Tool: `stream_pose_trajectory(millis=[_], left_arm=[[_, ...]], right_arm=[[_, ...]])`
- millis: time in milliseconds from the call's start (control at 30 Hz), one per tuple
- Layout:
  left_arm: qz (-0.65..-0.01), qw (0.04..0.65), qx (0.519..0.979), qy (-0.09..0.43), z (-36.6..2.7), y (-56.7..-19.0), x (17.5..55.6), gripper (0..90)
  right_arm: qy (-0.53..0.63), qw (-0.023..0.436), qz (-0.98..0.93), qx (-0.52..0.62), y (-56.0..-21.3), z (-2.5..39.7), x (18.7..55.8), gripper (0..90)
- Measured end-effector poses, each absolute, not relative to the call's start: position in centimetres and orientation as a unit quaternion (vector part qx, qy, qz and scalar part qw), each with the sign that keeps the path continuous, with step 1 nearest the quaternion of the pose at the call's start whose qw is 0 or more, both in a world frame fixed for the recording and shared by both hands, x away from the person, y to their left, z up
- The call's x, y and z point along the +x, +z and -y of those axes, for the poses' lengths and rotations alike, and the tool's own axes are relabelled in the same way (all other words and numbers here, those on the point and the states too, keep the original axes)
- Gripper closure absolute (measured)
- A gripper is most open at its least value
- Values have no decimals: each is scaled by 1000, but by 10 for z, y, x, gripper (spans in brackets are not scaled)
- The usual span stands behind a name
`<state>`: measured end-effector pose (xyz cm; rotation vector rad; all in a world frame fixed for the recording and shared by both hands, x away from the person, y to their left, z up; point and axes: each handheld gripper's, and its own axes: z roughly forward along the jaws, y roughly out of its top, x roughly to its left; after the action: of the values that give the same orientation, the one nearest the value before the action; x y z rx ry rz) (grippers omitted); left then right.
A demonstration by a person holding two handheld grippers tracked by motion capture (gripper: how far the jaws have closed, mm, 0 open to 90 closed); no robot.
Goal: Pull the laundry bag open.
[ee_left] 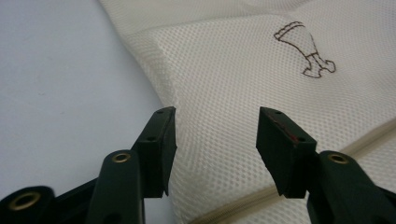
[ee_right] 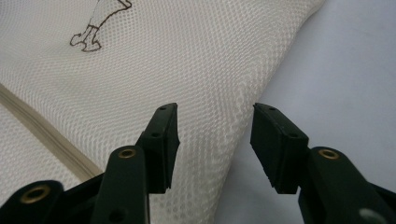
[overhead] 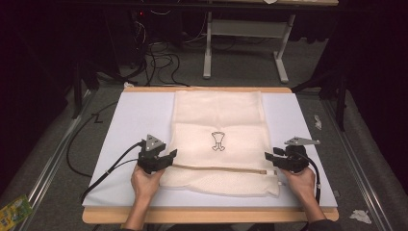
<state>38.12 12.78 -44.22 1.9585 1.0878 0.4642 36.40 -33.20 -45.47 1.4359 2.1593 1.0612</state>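
A cream mesh bag [overhead: 219,122] with a small dark embroidered figure [overhead: 218,141] lies flat on the pale board [overhead: 134,115]; a beige zipper [overhead: 216,168] runs across its near part. My left gripper [overhead: 169,155] sits open at the bag's left edge, its jaws over the mesh [ee_left: 233,93] just above the zipper [ee_left: 243,200]. At the bag's right edge my right gripper [overhead: 268,157] is open too, its jaws straddling the mesh border [ee_right: 219,121] with nothing pinched. The figure [ee_left: 306,51] appears far right in the left gripper view, and the same figure [ee_right: 95,25] top left in the right gripper view.
The board rests on a wooden table [overhead: 207,215]. Black cables [overhead: 103,173] trail off the left side. A white table frame [overhead: 245,33] and tangled cables [overhead: 161,60] stand beyond. A green packet [overhead: 12,211] lies on the floor at lower left.
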Motion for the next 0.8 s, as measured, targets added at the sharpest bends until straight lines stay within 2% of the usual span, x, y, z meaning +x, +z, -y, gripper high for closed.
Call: stream_pose_trajectory(millis=[267, 367, 567, 633, 800], left_arm=[[-426, 426, 781, 162, -123, -439, 362, 433], [-426, 424, 778, 182, -118, -440, 354, 370], [-404, 417, 792, 188, -99, -434, 345, 379], [-404, 433, 788, 169, -95, -431, 344, 380], [-377, 423, 802, 187, -64, -418, 335, 393]], right_arm=[[384, 158, -750, 515, -459, 338, 348, 480], [380, 149, -749, 522, -463, 340, 345, 484], [376, 137, -747, 531, -467, 342, 340, 495], [376, 131, -746, 534, -468, 342, 340, 493], [374, 128, -747, 534, -467, 342, 344, 492]])
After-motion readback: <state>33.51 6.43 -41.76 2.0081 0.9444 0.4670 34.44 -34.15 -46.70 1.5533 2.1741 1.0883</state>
